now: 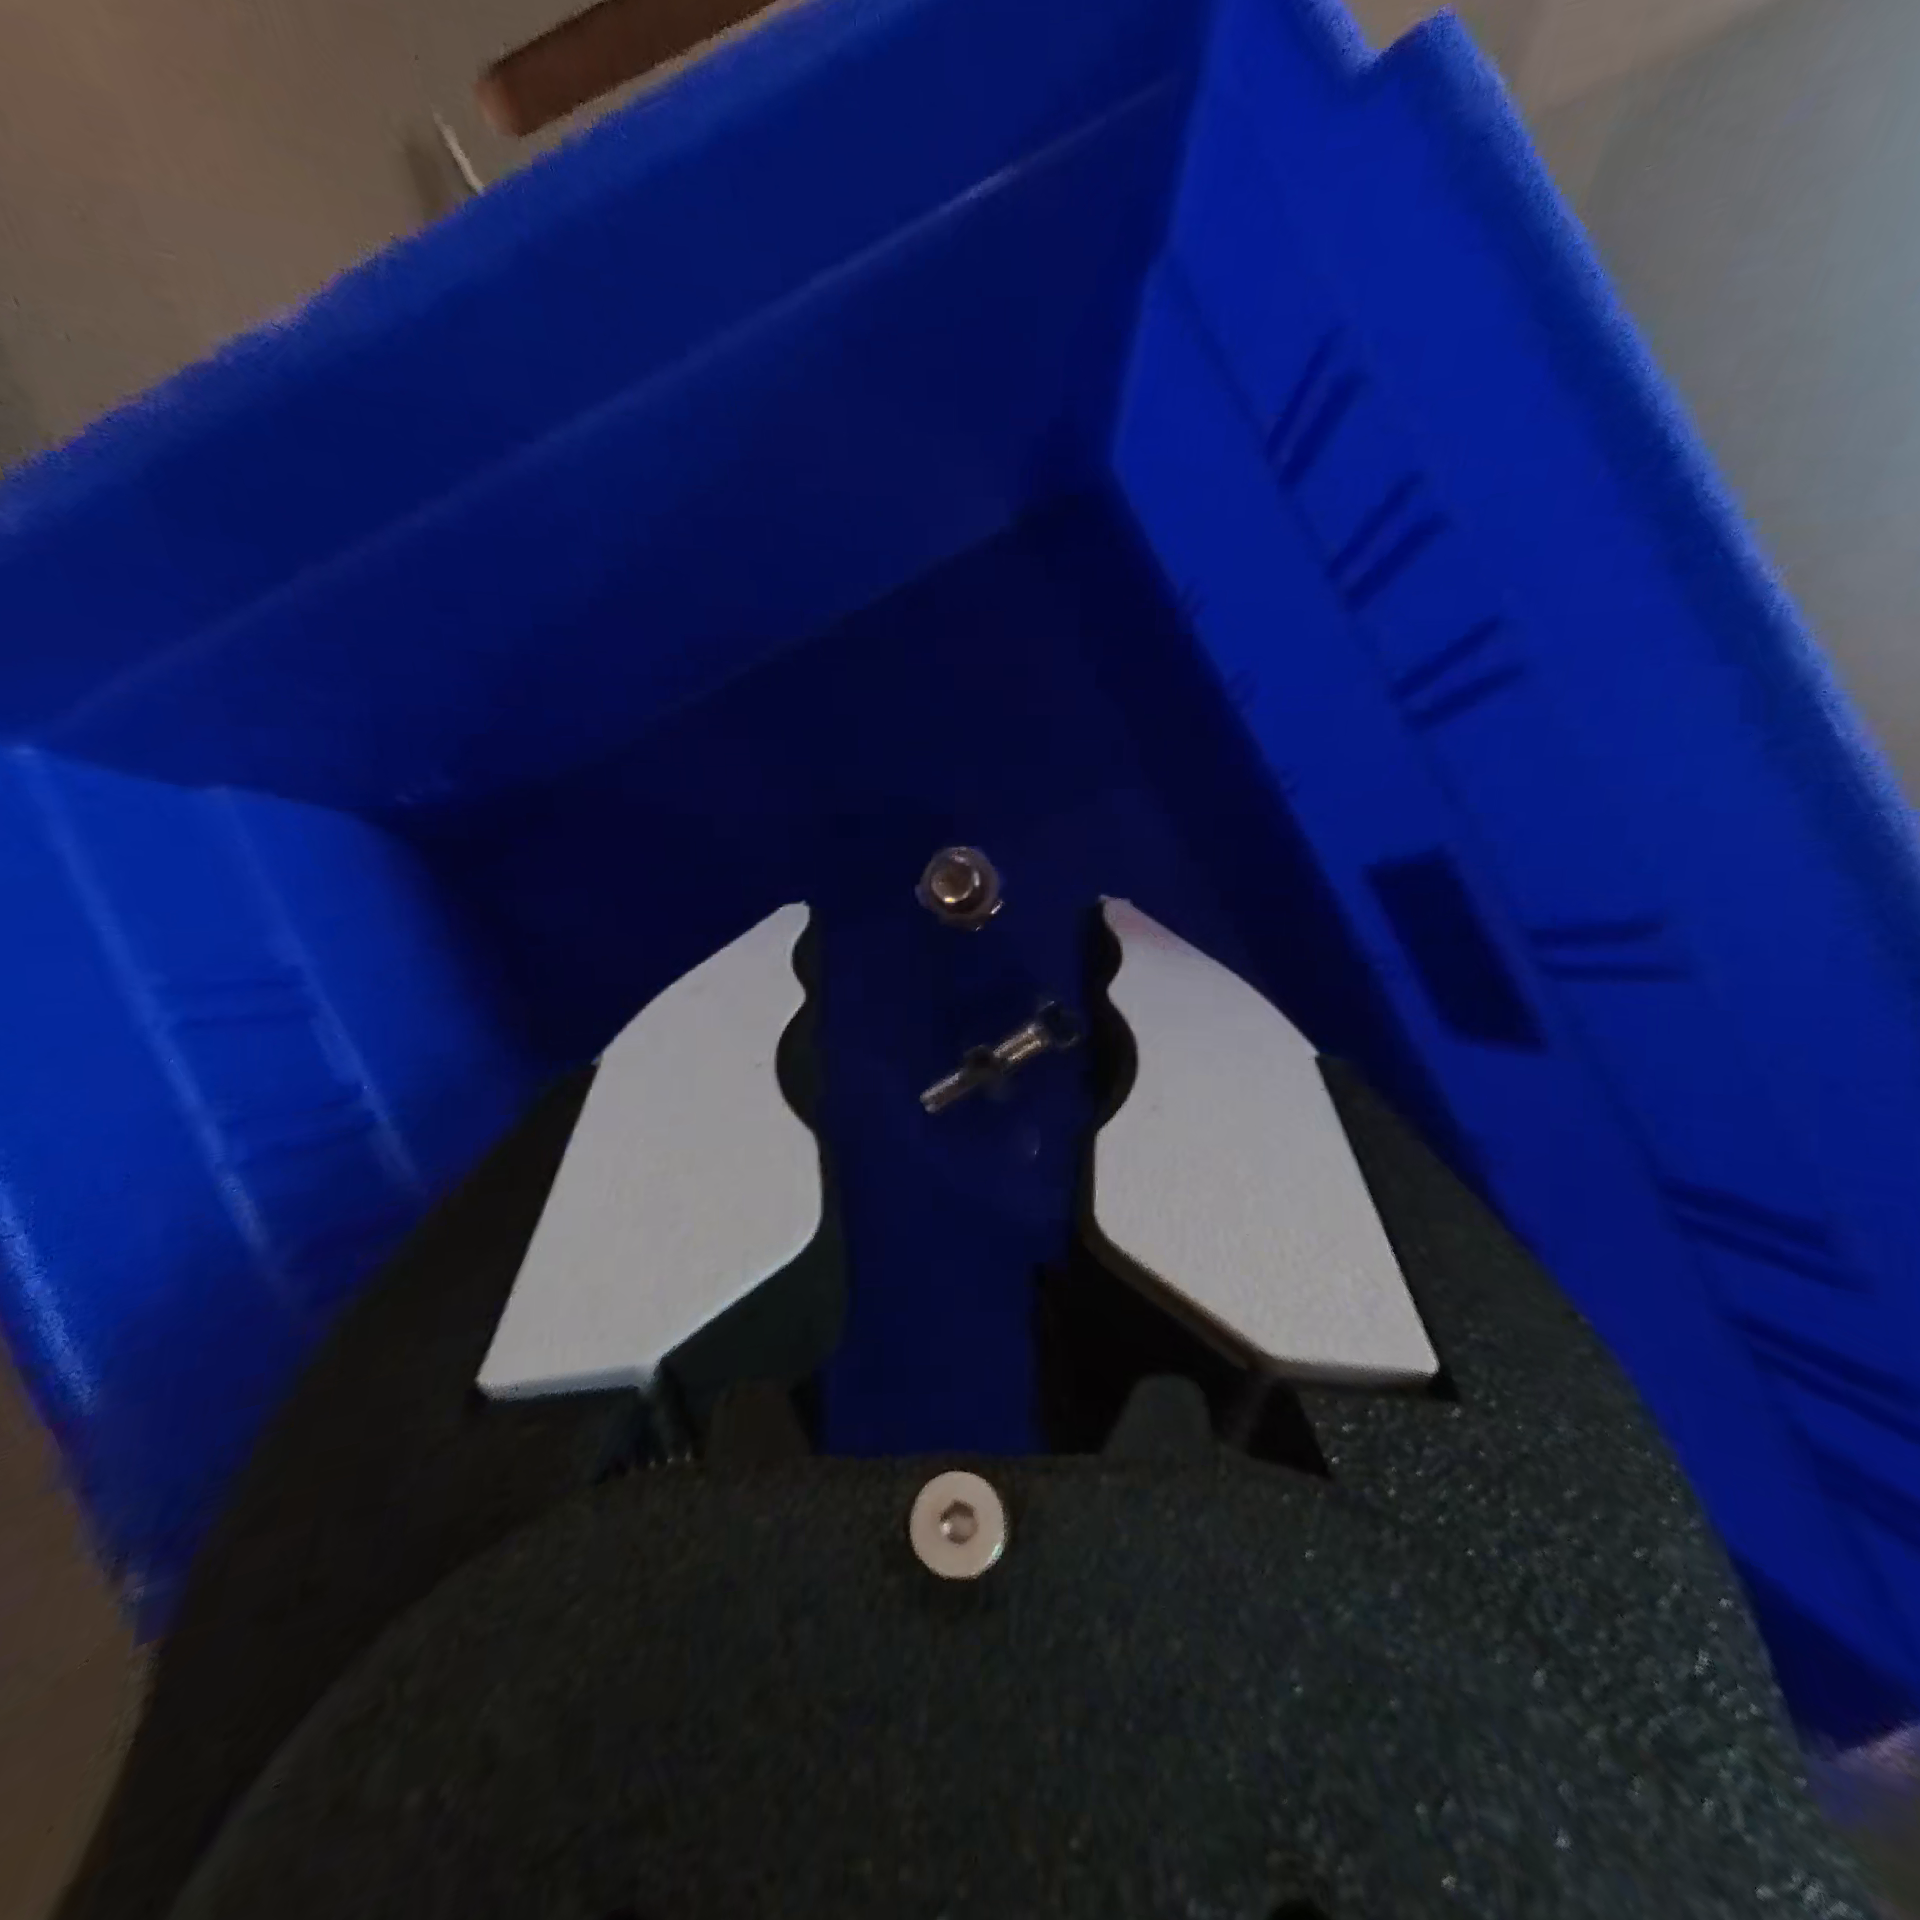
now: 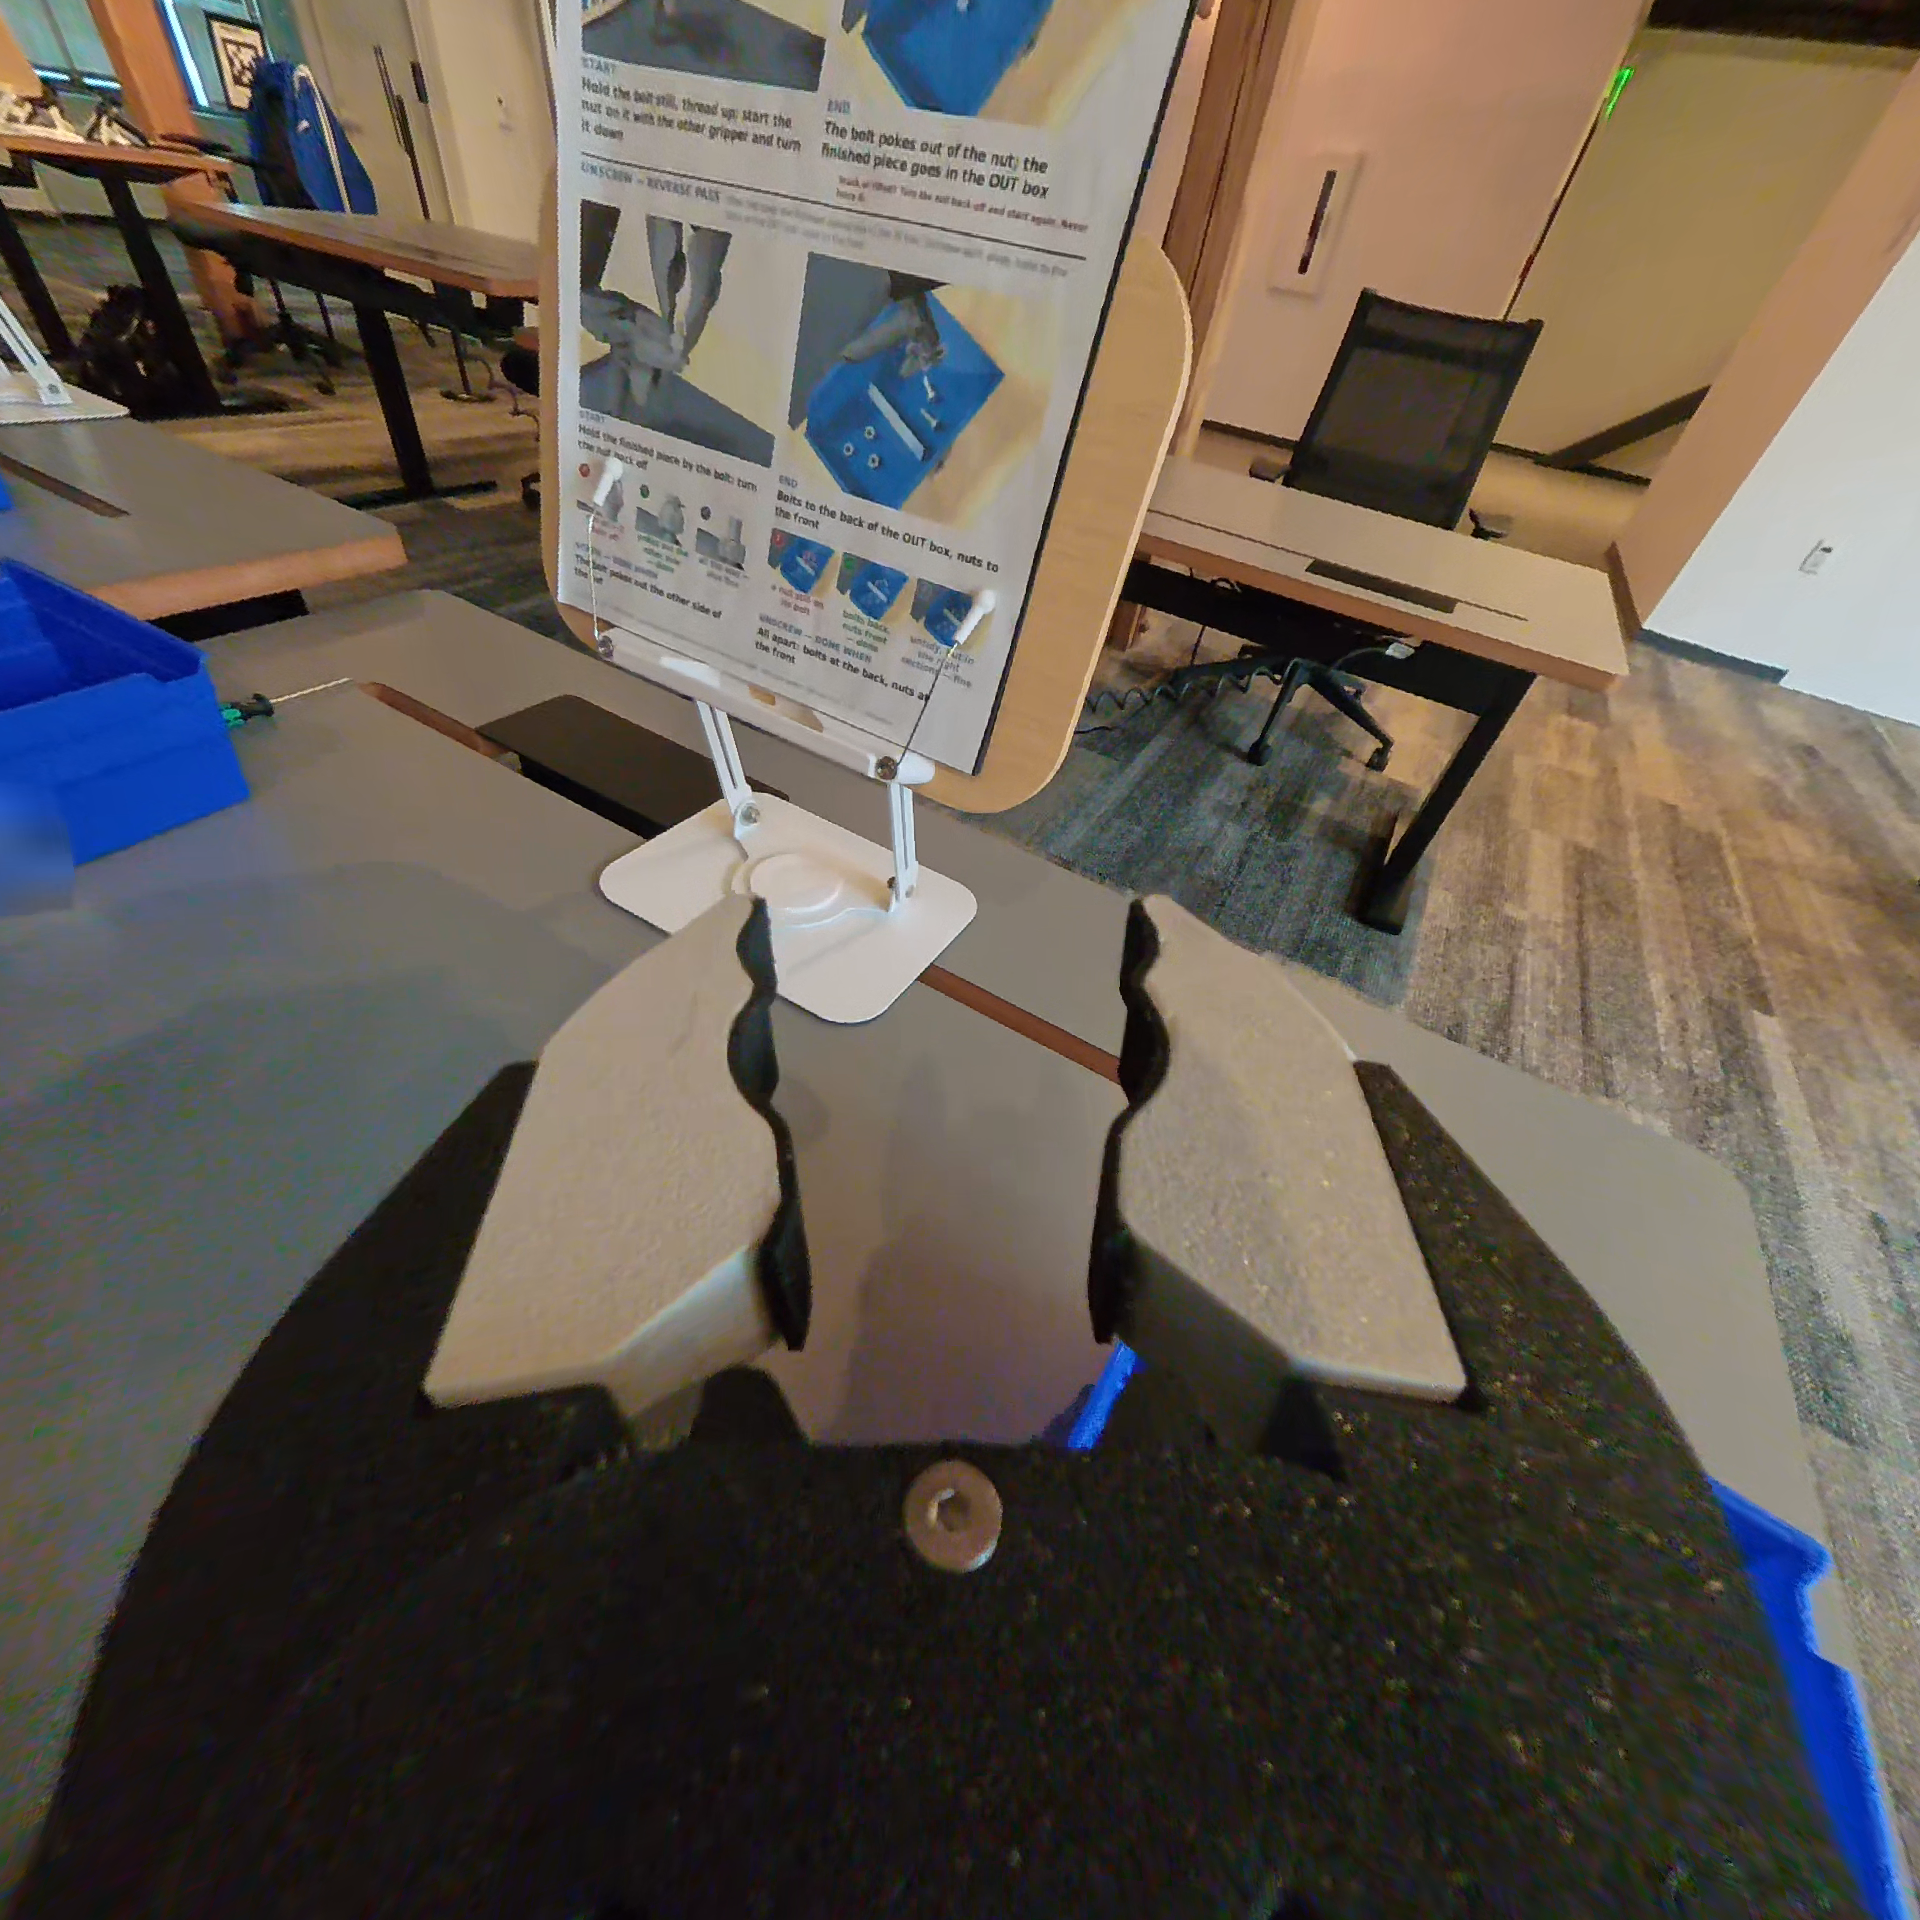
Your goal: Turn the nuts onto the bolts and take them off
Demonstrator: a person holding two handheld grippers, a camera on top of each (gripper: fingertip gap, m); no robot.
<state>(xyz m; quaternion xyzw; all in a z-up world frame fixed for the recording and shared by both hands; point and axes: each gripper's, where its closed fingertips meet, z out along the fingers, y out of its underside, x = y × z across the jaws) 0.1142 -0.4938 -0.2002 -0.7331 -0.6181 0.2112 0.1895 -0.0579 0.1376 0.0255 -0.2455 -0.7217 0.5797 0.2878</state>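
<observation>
In the left wrist view my left gripper is open and empty, reaching down into a blue plastic bin. On the bin floor a bolt with a nut on it lies on its side between my fingers. A second bolt with a nut stands on end just beyond the fingertips. In the right wrist view my right gripper is open and empty, held above the grey table. No bolts or nuts show in that view.
A white stand holding an instruction sheet on a wooden board stands ahead of the right gripper. A blue bin sits at the left, another blue bin edge at lower right. Desks and a black chair stand beyond. The grippers' ends are close to 70 cm from one another.
</observation>
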